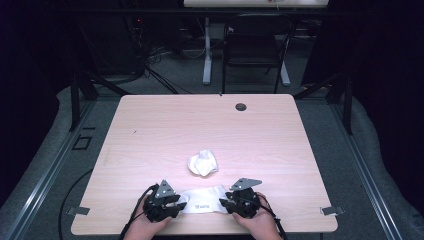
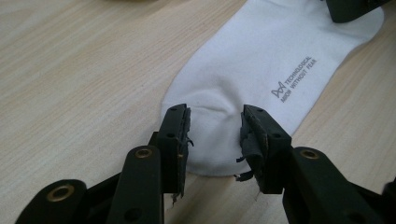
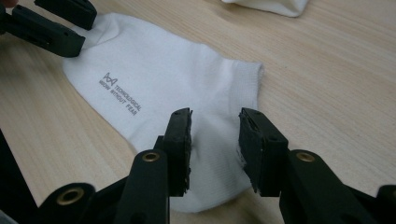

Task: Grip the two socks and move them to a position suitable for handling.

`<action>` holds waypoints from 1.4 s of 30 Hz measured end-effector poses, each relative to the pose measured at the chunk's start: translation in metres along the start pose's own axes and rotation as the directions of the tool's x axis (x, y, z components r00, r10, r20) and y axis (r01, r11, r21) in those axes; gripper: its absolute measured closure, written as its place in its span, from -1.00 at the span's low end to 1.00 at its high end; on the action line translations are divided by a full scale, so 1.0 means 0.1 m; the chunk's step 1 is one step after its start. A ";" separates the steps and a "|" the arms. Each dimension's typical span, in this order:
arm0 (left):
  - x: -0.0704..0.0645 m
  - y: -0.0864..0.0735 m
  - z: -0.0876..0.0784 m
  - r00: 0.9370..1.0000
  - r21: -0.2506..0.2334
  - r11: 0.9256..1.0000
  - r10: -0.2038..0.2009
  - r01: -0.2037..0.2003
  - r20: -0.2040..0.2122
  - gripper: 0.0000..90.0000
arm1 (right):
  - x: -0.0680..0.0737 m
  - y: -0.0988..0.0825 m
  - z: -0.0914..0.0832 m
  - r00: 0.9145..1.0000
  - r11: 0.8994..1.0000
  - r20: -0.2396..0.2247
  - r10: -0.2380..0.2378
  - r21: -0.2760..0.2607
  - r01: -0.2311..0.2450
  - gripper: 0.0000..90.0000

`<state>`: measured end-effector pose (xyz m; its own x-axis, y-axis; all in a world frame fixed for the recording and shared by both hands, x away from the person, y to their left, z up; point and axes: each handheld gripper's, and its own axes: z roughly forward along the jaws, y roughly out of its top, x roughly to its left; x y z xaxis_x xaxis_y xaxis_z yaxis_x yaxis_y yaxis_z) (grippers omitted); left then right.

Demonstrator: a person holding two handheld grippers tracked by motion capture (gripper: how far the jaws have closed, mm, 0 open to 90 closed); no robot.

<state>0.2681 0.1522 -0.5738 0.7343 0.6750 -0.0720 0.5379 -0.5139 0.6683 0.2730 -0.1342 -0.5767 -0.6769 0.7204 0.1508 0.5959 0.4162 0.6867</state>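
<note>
Both grippers, left [image 1: 176, 204] and right [image 1: 223, 204], fingers half-open, grip nothing, straddling flat white printed cotton sock [image 1: 202, 202]; next likely regrasp to fold.

I'm looking at a pale wooden table [image 1: 150, 125]: a flat white sock [image 1: 202, 202] is lying at its near edge, a balled-up sock [image 1: 203, 162] sitting just beyond.
</note>
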 end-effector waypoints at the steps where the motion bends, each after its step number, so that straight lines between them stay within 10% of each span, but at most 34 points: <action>1: 0.00 0.00 0.00 1.000 0.000 1.000 0.000 0.000 0.000 0.37 | 0.00 0.00 0.00 1.000 1.000 0.000 0.000 0.000 0.000 0.46; 31: -0.03 -0.05 -0.08 1.000 0.014 1.000 -0.026 0.026 0.011 0.27 | 0.19 -0.05 -0.05 0.996 0.995 0.004 -0.084 0.048 0.084 0.41; 42: 0.06 -0.02 -0.17 0.999 -0.048 0.997 -0.052 0.052 -0.004 0.10 | 0.18 0.02 -0.09 0.998 0.997 -0.014 -0.061 -0.038 0.061 0.22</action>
<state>0.2643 0.1657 -0.5629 0.7037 0.7029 -0.1035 0.5544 -0.4522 0.6986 0.2582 -0.1259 -0.5660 -0.7183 0.6856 0.1185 0.5370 0.4381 0.7209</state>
